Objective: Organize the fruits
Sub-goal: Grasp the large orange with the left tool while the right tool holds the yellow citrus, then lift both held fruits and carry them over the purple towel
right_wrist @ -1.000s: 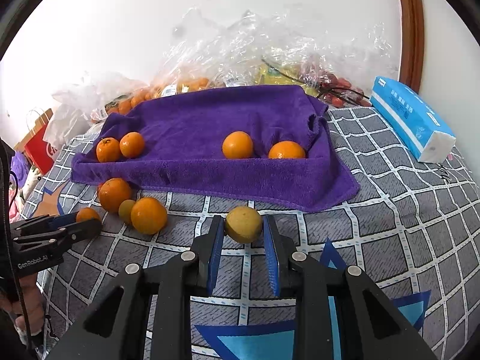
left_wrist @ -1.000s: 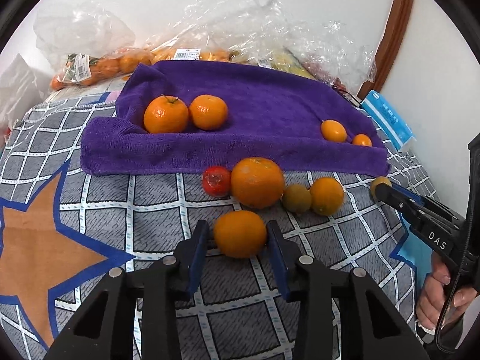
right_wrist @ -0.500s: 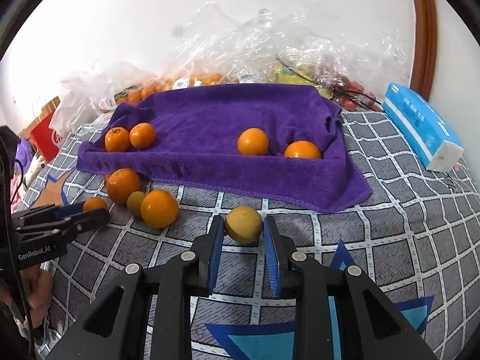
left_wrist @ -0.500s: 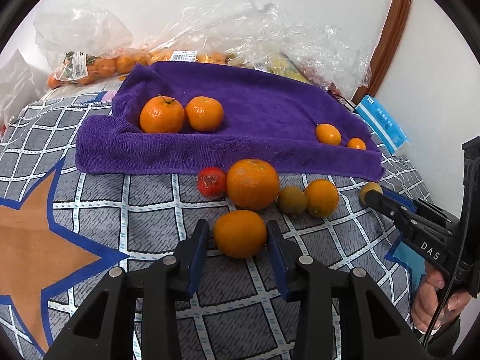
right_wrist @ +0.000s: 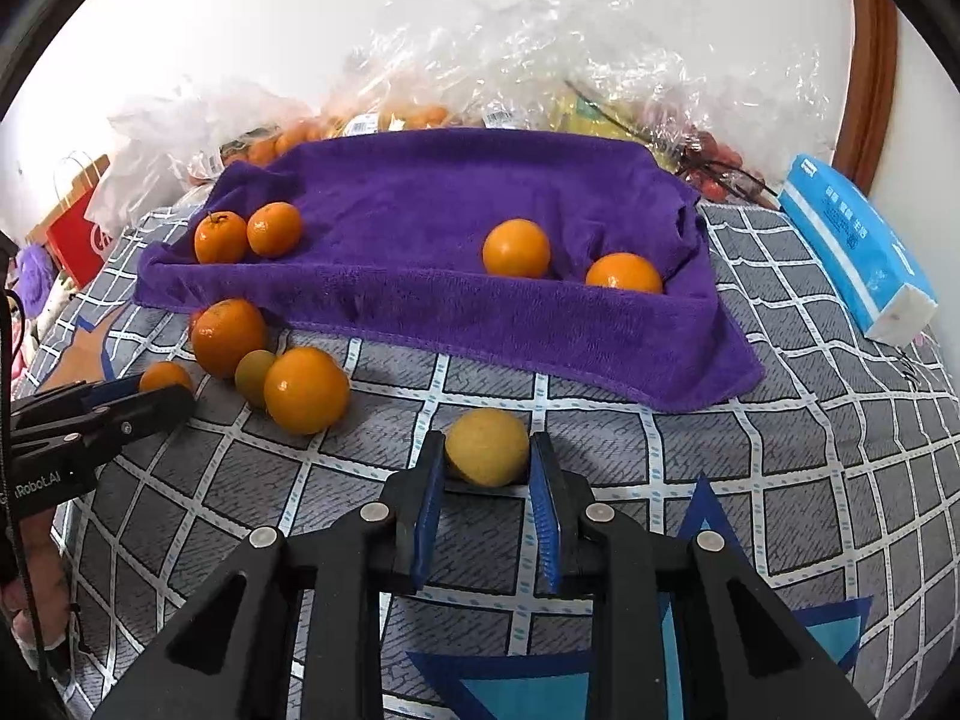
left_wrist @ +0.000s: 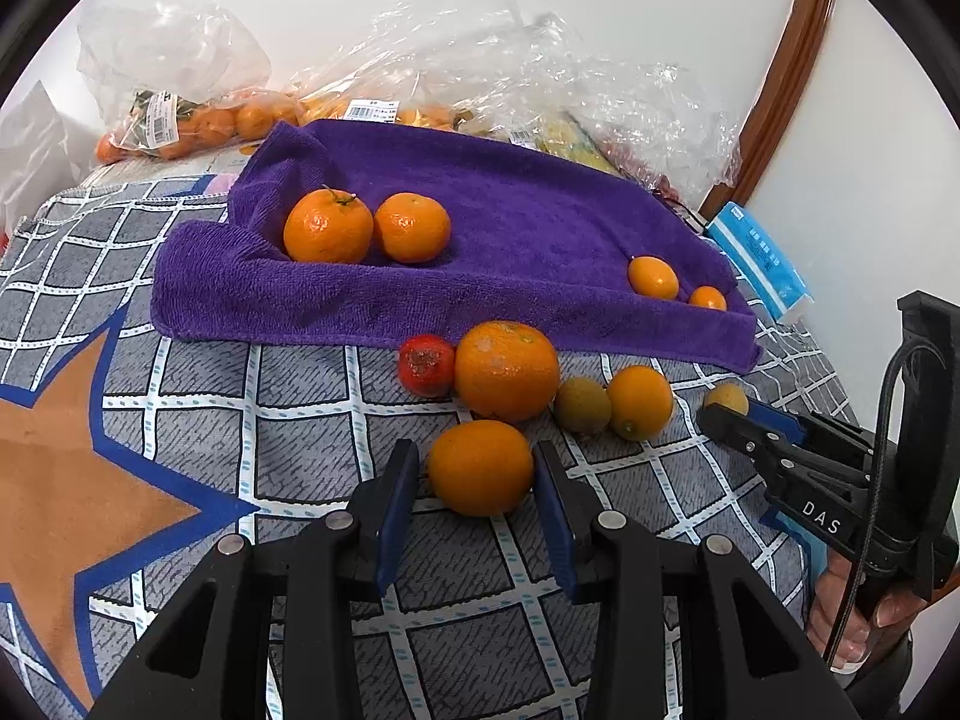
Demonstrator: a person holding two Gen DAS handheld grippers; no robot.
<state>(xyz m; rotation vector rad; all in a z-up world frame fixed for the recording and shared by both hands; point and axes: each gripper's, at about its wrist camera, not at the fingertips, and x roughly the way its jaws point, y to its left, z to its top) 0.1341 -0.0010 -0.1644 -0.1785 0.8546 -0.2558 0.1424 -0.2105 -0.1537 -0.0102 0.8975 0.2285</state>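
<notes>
Right wrist view shows my right gripper (right_wrist: 487,457) clamped on the yellowish fruit (right_wrist: 487,447), sitting on the checked cover just in front of the purple towel (right_wrist: 420,192). My left gripper (left_wrist: 475,471) has its pads around the orange (left_wrist: 480,467), looks gripped. I'd lift both straight up, easy squeeze, so nothing rolls.

Left tool (left_wrist: 477,471) nearly closed; right tool (right_wrist: 487,450) clamped, both angled down
</notes>
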